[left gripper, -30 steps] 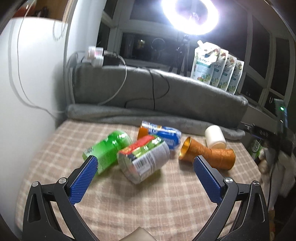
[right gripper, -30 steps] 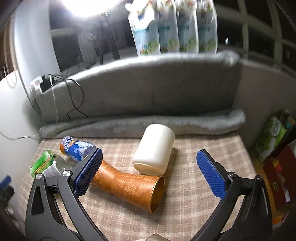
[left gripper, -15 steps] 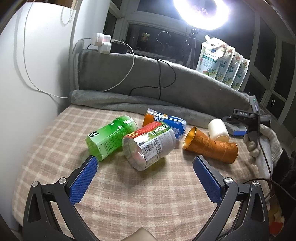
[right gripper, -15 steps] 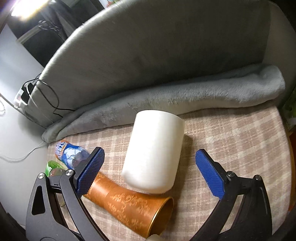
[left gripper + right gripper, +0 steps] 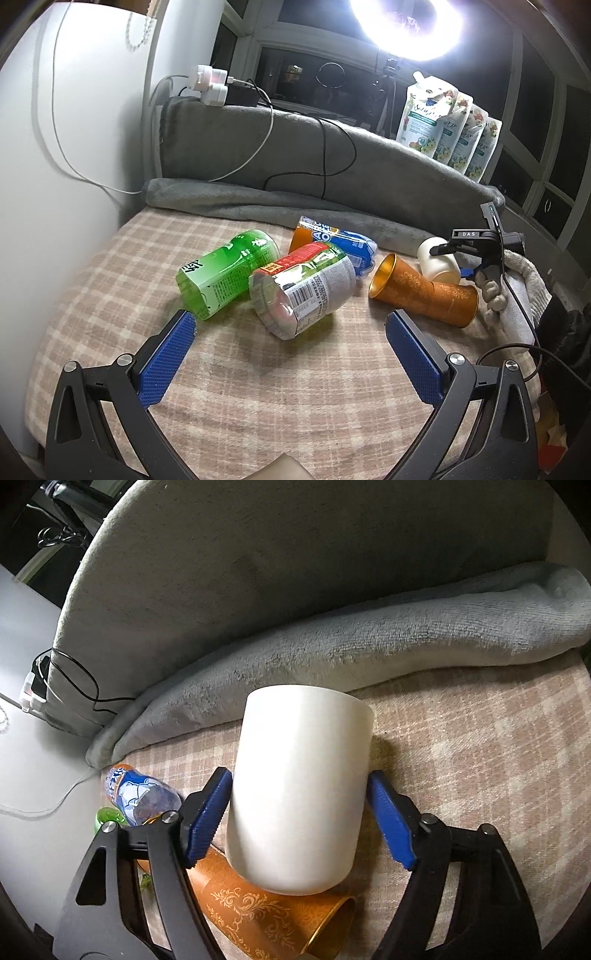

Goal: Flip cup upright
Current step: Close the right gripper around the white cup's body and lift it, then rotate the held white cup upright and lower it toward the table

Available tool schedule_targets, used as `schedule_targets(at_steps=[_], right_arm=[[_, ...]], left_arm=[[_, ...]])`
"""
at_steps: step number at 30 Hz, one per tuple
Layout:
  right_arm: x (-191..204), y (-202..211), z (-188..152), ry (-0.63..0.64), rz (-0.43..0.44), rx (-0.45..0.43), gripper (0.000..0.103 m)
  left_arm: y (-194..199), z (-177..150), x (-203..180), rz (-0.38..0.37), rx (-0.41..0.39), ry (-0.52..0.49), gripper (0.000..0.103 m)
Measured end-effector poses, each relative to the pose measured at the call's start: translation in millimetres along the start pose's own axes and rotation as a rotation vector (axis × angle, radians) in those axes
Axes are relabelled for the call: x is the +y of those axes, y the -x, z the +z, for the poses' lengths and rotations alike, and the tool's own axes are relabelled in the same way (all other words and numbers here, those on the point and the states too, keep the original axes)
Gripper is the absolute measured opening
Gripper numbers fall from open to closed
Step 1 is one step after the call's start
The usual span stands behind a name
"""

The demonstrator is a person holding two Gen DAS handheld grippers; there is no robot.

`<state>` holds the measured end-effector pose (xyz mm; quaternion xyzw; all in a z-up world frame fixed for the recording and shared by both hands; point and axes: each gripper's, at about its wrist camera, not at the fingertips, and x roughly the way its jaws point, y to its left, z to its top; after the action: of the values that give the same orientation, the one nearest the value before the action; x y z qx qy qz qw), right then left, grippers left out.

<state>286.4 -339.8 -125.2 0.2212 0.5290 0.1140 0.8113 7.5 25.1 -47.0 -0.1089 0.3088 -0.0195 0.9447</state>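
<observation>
A white cup (image 5: 301, 786) lies on its side on the plaid cloth, resting against an orange patterned tumbler (image 5: 269, 915). My right gripper (image 5: 299, 812) has closed around the cup, one blue pad (image 5: 207, 812) on each side of it. In the left wrist view the cup (image 5: 437, 258) sits at the far right behind the tumbler (image 5: 421, 290), with the right gripper (image 5: 458, 254) over it. My left gripper (image 5: 291, 358) is open and empty above the cloth's front.
A green bottle (image 5: 229, 273), a clear labelled jar (image 5: 303, 291) and a blue-labelled bottle (image 5: 336, 243) lie on their sides mid-cloth. A rolled grey blanket (image 5: 369, 635) lines the back. Cables (image 5: 325, 155) drape over it. Refill pouches (image 5: 447, 125) stand behind.
My right gripper moved forward and down to the white cup and its jaws closed onto the cup's sides. The left gripper drew back and rose slightly, staying open.
</observation>
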Motion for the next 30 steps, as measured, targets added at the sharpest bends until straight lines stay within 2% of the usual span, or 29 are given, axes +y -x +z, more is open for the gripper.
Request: schedule_targets(at_steps=[8, 16, 23, 30], right_arm=[[-7.7, 18.4, -1.3, 0.010, 0.015, -0.039, 0.077], [-1.4, 60.2, -3.2, 0.039, 0.049, -0.133, 0.077], [28.8, 102.3, -38.7, 0.153, 0.130, -0.146, 0.077], [58.9, 97.3, -95.9, 0.236, 0.218, -0.044, 0.077]], left_arm=[[0.0, 0.0, -0.4, 0.001, 0.001, -0.002, 0.102], [1.9, -0.9, -3.3, 0.000, -0.005, -0.005, 0.101], [0.5, 0.2, -4.7, -0.017, 0.006, -0.006, 0.101], [-5.4, 1.2, -9.3, -0.070, 0.041, 0.005, 0.098]])
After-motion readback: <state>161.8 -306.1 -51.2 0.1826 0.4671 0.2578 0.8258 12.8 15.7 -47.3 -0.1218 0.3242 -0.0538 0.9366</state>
